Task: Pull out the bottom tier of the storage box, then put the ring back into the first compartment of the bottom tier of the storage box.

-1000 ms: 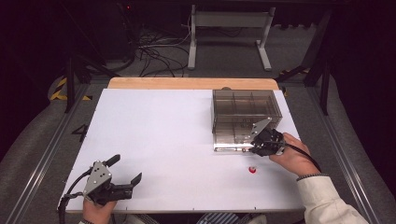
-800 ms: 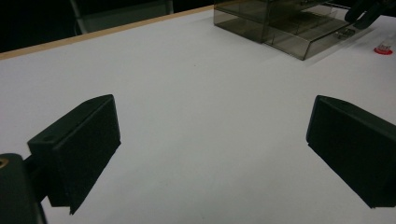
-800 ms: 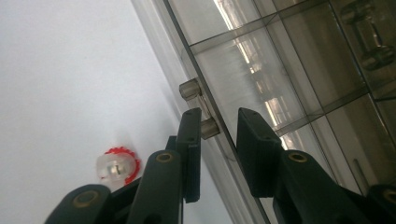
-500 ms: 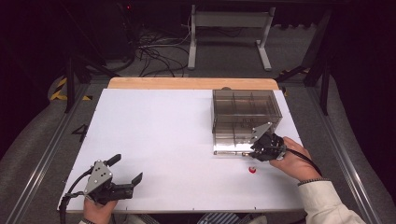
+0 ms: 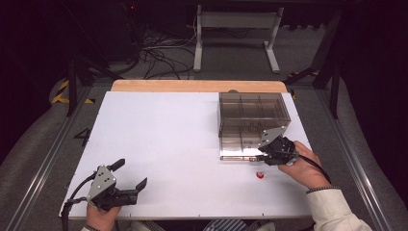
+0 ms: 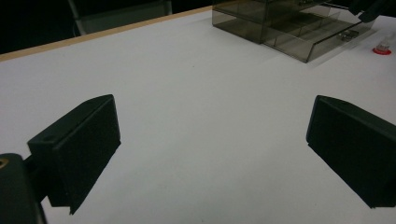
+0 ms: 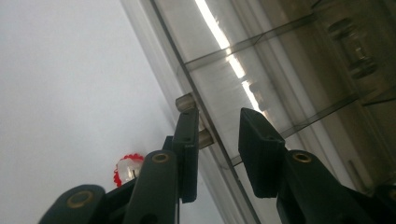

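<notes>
A smoky clear drawer box (image 5: pixel 252 113) stands on the right of the white table (image 5: pixel 168 139), its bottom drawer (image 5: pixel 240 153) pulled out toward me. My right gripper (image 5: pixel 263 157) is at the drawer's front. In the right gripper view the drawer's front wall (image 7: pixel 161 56) and its small handle posts (image 7: pixel 186 101) pass between the jaws of the right gripper (image 7: pixel 217 114). These jaws have just been opening, and a gap shows beside the wall. A small red-based piece (image 5: pixel 260 175) lies on the table just in front. My left gripper (image 5: pixel 130 173) rests wide open at the near left.
The drawer box (image 6: pixel 280 23) and the red-based piece (image 6: pixel 382 49) lie far beyond the left gripper (image 6: pixel 210 140). Bare white tabletop stretches between the two hands. A wooden strip (image 5: pixel 197 85) edges the table's far side, with cables and a desk frame behind.
The right hand has shifted very slightly toward the near edge at the drawer front. The left gripper has stayed where it was.
</notes>
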Demonstrator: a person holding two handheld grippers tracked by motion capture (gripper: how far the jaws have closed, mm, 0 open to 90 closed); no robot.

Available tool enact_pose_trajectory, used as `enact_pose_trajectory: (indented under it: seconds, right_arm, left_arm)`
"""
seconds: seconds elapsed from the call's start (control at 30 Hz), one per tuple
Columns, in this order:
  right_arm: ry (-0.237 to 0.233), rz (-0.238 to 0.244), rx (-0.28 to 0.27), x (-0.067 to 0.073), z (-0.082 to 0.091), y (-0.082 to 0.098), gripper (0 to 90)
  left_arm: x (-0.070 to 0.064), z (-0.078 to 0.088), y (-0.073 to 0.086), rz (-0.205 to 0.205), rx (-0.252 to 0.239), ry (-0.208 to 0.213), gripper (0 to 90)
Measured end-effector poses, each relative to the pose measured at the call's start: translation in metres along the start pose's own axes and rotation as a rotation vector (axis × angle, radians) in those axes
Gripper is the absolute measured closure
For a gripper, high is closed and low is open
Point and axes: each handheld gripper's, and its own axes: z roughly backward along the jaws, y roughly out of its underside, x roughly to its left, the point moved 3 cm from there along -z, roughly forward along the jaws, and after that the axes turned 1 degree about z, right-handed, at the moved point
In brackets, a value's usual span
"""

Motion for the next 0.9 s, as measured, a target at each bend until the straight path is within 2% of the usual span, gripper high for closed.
enact_pose_trajectory:
  seconds: [0.13, 0.2, 0.27, 0.33, 0.4, 0.57, 0.67, 0.77, 0.9]
  right_arm:
    - [0.034, -0.033, -0.068, 0.001, 0.009, -0.004, 62.6]
    - [0.034, -0.028, -0.073, 0.001, 0.011, -0.004, 60.7]
    - [0.037, -0.068, -0.109, 0.003, 0.017, -0.007, 56.5]
    - [0.042, -0.077, -0.118, 0.004, 0.018, -0.008, 56.2]
    - [0.045, -0.103, -0.15, 0.007, 0.023, -0.009, 54.6]
    - [0.05, -0.134, -0.185, 0.013, 0.029, -0.01, 52.4]
    - [0.046, -0.158, -0.231, 0.021, 0.036, -0.009, 50.7]
    - [0.047, -0.171, -0.244, 0.025, 0.04, -0.008, 50.1]
    - [0.027, -0.222, -0.336, 0.031, 0.045, -0.004, 49.0]
  left_arm:
    - [0.0, 0.001, 0.0, 0.0, 0.002, -0.002, 3.7]
    - [0.0, 0.001, 0.0, 0.001, 0.002, -0.001, 3.7]
    - [0.0, 0.001, 0.0, 0.0, 0.0, -0.001, 3.7]
    - [0.0, 0.001, 0.0, 0.0, 0.002, 0.0, 3.7]
    - [0.0, 0.001, 0.001, -0.001, 0.002, -0.001, 3.7]
    - [0.0, 0.001, 0.0, 0.0, 0.003, 0.0, 3.7]
    - [-0.001, 0.0, 0.0, -0.002, 0.002, 0.002, 3.7]
    - [0.0, 0.0, 0.0, -0.003, 0.004, 0.002, 3.7]
    - [-0.001, -0.001, -0.001, -0.006, 0.004, 0.004, 3.7]
